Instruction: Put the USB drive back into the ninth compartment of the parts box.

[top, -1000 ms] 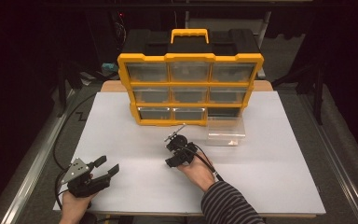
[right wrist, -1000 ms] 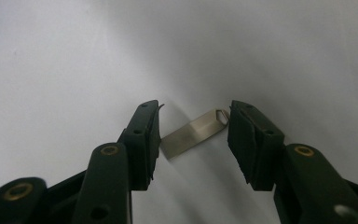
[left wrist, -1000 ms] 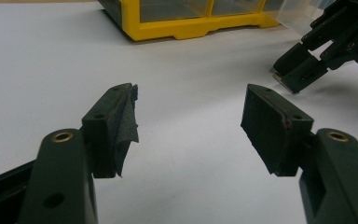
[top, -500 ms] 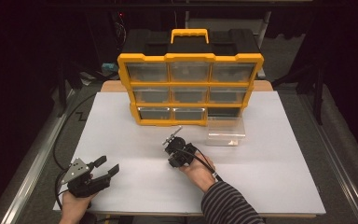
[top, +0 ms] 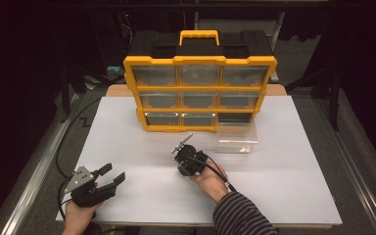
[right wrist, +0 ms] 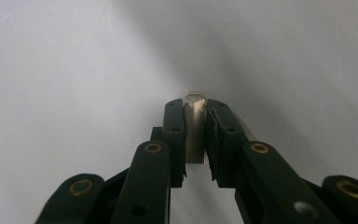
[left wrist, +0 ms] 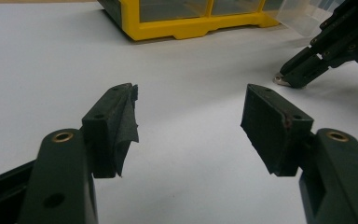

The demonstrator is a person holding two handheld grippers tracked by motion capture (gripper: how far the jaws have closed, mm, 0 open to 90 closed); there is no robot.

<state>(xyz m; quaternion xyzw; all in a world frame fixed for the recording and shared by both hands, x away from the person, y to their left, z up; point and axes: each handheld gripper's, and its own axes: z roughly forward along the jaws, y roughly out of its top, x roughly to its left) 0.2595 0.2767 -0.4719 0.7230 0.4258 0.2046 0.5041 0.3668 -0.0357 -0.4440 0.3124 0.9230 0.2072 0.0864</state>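
My right gripper point(right wrist: 196, 106) points down at the white table, its jaws shut on a small pale metal piece point(right wrist: 195, 128) with a loop at its tip; the jaws have just been closing on it. In the high view this gripper point(top: 178, 154) sits mid-table in front of the organizer. From the left gripper view its tips point(left wrist: 292, 77) touch the table with the metal piece point(left wrist: 279, 80) under them. My left gripper point(top: 113, 174) rests near the front left edge, open, with nothing between its jaws point(left wrist: 191, 126).
A yellow and black organizer point(top: 199, 93) with clear drawers stands at the back of the table. Its bottom right slot point(top: 238, 117) is vacant, and a clear drawer point(top: 237, 138) sits on the table just in front of it. The white table point(top: 284, 186) is bare to the right.
The right gripper's jaws have drawn together on the small metal piece. Both hands have stayed where they were.
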